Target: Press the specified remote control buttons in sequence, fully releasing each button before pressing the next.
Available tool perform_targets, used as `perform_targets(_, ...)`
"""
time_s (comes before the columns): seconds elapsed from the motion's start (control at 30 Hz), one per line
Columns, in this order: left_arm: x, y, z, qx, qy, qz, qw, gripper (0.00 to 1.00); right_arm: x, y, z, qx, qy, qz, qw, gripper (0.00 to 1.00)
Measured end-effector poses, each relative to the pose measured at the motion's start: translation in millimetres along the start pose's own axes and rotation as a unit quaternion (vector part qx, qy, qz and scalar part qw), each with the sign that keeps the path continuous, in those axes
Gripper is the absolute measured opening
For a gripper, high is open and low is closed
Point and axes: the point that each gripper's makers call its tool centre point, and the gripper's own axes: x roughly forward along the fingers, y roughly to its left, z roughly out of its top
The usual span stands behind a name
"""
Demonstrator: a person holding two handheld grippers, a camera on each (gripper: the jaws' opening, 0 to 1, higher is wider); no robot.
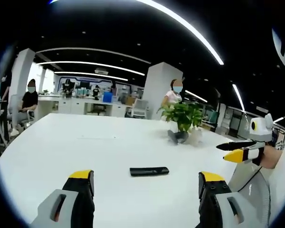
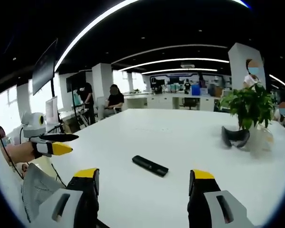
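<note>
Both jaws spread wide, holding nothing. Remote far from left gripper and right gripper. Could nudge it sideways if pressed off-centre.

A leafy green potted plant stands on the broad white table, a dark curved object at its base. Seated people and white desks fill the office behind.
</note>
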Motion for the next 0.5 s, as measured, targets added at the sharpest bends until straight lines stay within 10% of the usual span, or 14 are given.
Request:
perform_targets(0.23,5,1.8,-4.4,0.006,0.013,-0.009,0.9999,0.94,0,-6,-0.9,0.008,0.000,-0.012,0.9999,0.77)
perform_targets(0.5,22,-4.7,-22.9,0.064,0.092,-0.052,0.9923,0.94,0,-12,-10.3,0.016,0.016,-0.015,0.9996,0.76)
